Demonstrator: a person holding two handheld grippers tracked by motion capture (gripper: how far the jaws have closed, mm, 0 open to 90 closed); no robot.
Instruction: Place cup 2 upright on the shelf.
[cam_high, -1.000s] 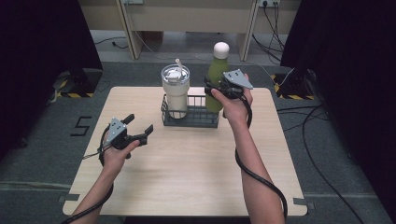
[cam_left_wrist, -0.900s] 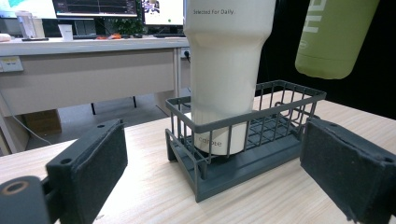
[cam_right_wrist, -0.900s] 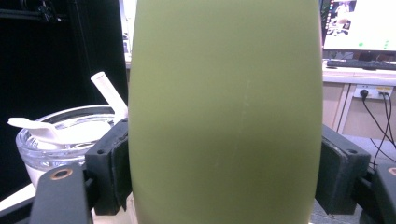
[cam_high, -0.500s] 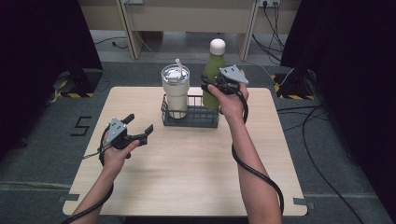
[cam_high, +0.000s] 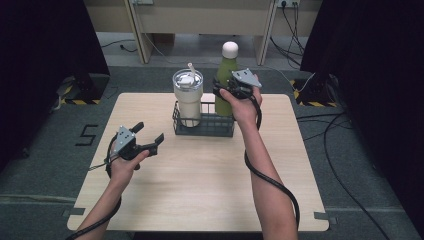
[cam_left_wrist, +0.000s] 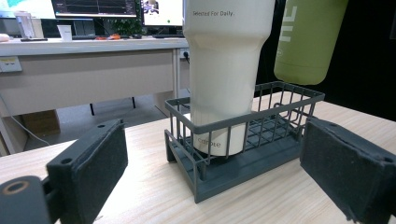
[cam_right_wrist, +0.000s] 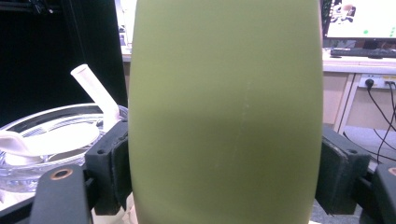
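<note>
Squarely between the right claw (cam_right_wrist: 224, 172) jaws, green bottle (cam_right_wrist: 224, 107), clamped.

Lighting the bench (cam_high: 200, 180) evenly from overhead, leaving soft, faint shadows; falling off into near black at both sides of the high view. Blurring the green bottle (cam_right_wrist: 224, 112) up close in the right gripper view. Glowing brightly from monitors (cam_left_wrist: 93, 8) behind, slightly washed out.

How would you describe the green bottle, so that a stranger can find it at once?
On the wooden table stands a dark wire basket near the far edge. A cream tumbler with a straw sits in its left half. The green bottle hangs above the right half, clamped by the right gripper; its white cap and matte olive body set it apart.
</note>
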